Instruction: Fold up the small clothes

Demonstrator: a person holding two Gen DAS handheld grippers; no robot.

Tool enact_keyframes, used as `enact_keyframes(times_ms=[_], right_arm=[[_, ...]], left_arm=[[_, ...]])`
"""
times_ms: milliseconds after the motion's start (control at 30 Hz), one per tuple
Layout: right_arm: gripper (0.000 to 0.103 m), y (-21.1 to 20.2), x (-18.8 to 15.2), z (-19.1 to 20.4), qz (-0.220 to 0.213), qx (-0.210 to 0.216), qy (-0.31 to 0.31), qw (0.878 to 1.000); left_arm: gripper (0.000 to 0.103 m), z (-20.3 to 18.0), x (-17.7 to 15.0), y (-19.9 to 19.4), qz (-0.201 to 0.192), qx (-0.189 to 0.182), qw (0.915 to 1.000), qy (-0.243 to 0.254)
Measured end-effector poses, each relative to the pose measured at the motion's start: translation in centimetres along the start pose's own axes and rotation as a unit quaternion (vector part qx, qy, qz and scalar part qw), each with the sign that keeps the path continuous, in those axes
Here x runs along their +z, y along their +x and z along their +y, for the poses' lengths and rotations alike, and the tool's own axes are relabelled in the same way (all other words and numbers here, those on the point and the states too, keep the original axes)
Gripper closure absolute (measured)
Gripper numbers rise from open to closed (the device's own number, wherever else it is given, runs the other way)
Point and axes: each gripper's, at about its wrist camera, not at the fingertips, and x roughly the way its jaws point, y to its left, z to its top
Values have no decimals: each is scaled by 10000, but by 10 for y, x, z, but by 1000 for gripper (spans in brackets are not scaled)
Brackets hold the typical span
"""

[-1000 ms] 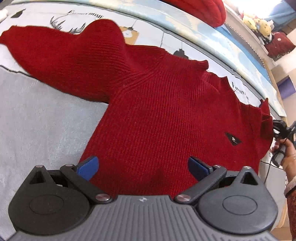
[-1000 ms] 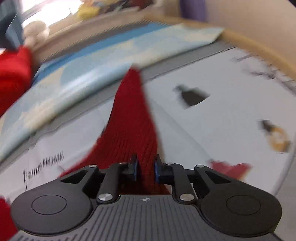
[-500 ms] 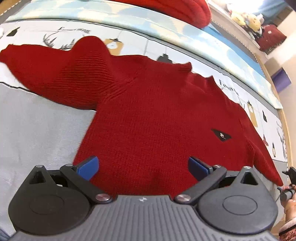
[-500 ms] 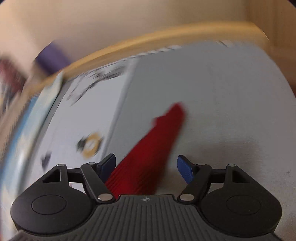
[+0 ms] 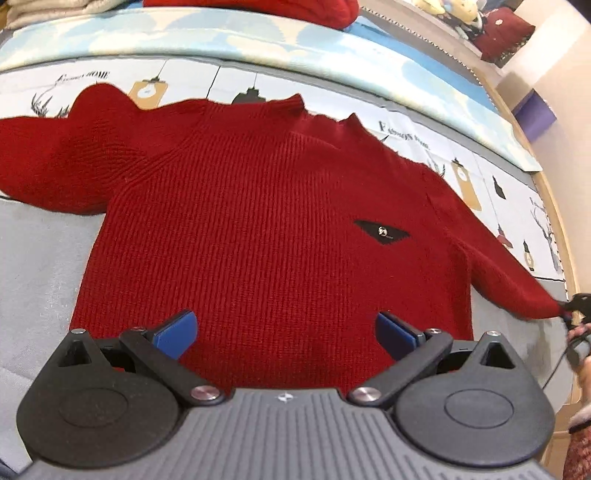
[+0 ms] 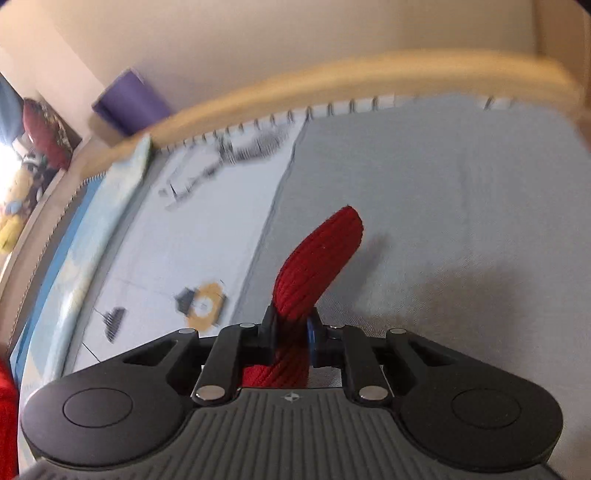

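A small red knit sweater (image 5: pixel 266 221) lies face up on the bed, collar away from me, with a black patch (image 5: pixel 382 232) on its chest. My left gripper (image 5: pixel 284 332) is open and empty, hovering over the sweater's hem. The sweater's right sleeve (image 5: pixel 517 291) stretches out to the right, where my right gripper (image 5: pixel 570 308) holds its end. In the right wrist view my right gripper (image 6: pixel 291 328) is shut on that sleeve cuff (image 6: pixel 321 258), which sticks out beyond the jaws above the grey sheet. The left sleeve (image 5: pixel 48 158) lies bunched at the left.
The bed has a grey sheet (image 5: pixel 40 277) and a printed white and blue cover (image 5: pixel 236 48). A wooden bed frame (image 6: pixel 332 81) curves along the far edge. More red clothing (image 5: pixel 258 7) and plush toys (image 5: pixel 450 11) lie at the back. A purple box (image 6: pixel 129 99) stands beyond the frame.
My right gripper opened over the right sleeve, then shut on its cuff, with the sleeve pulled out to the right. My left gripper drew back slightly, staying open over the hem.
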Motion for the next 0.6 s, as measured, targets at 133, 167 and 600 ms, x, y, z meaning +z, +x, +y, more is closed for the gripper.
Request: enact_keyframes(times_ms=[133,167,600], right_arm=[[75,-9,9,65,-672,518,-962,9917],[68,-5,16,74,-719,654,-963,9906],[63,37,30,-30,-744,-294,-1037,9914]], left_arm=[[0,-4,-2,7,92,124,9998,-111],[0,-4,-3,8,118,103,9997,-182],[0,-16,-24,30,381,-35,9987,-337]])
